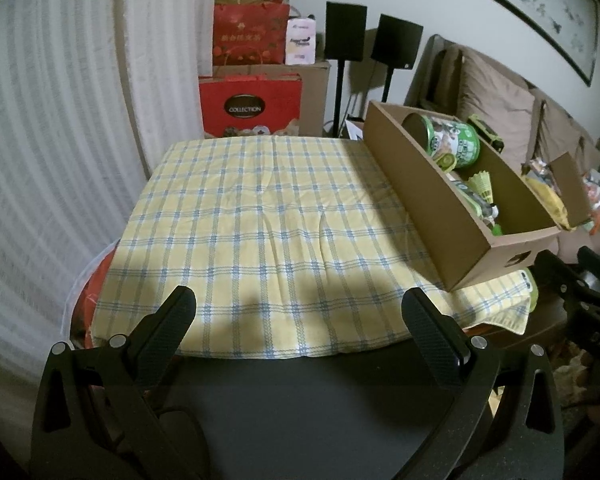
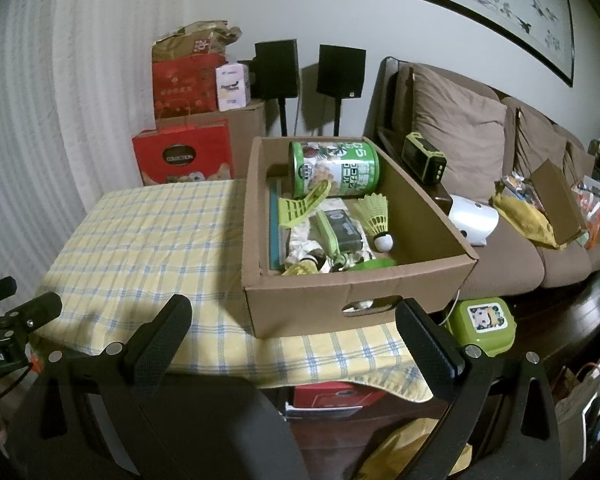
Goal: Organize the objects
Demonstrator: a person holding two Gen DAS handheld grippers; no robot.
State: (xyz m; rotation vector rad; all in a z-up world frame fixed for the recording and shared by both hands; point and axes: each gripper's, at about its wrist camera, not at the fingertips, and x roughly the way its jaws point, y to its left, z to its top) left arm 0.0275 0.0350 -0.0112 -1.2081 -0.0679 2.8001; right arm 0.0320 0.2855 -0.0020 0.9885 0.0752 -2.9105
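Note:
A cardboard box (image 2: 300,304) stands on the right side of a table under a yellow and blue checked cloth (image 2: 140,240). It holds a green printed can (image 2: 336,168), a yellow shuttlecock (image 2: 376,216), a green plastic scoop (image 2: 300,206) and other small green items. The box also shows in the left wrist view (image 1: 432,208) at the right. My left gripper (image 1: 300,316) is open and empty at the table's near edge. My right gripper (image 2: 294,324) is open and empty just in front of the box.
A green lunch box (image 2: 482,326) sits right of the cardboard box, off the cloth. A brown sofa (image 2: 500,184) with cushions and clutter is at the right. Red gift bags (image 1: 250,106) and black speakers (image 1: 346,32) stand behind the table. A curtain hangs at the left.

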